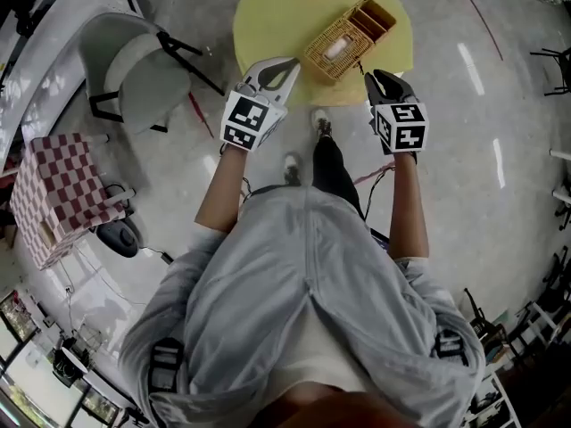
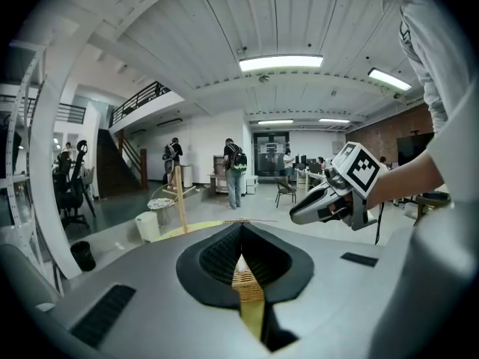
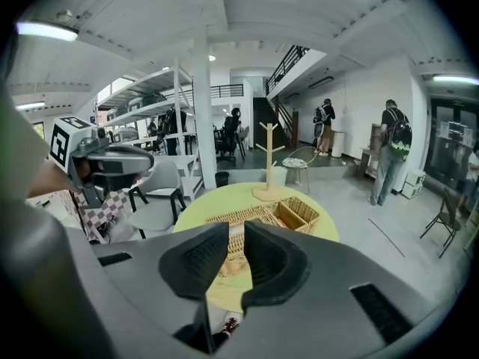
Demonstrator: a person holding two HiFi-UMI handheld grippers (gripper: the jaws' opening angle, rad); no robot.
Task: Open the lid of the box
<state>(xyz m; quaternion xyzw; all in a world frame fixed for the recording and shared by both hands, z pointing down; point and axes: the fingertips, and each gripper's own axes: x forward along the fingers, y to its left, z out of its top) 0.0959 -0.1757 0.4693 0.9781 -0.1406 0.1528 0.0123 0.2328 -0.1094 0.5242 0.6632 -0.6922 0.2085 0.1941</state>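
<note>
A wicker box point(image 1: 348, 38) lies on the round yellow table point(image 1: 268, 16), with its flat woven lid point(image 3: 238, 219) down over the near part and open compartments point(image 3: 301, 214) at the far end. My left gripper point(image 1: 284, 65) hovers at the table's near edge, left of the box, its pads meeting at the tips with nothing between them. The right gripper point(image 1: 379, 77) hangs just short of the box's near right corner, jaws a narrow gap apart and empty. In the right gripper view the box shows through that gripper's point(image 3: 236, 234) gap. A sliver of wicker point(image 2: 247, 279) shows past the left gripper's point(image 2: 243, 234) pads.
A wooden peg stand point(image 3: 268, 163) rises at the table's far edge. A grey chair point(image 1: 134, 65) stands to the left of the table, and a red-checked box point(image 1: 58, 194) sits on the floor further left. The person's shoes point(image 1: 321, 123) are under the table's near edge. People stand far off.
</note>
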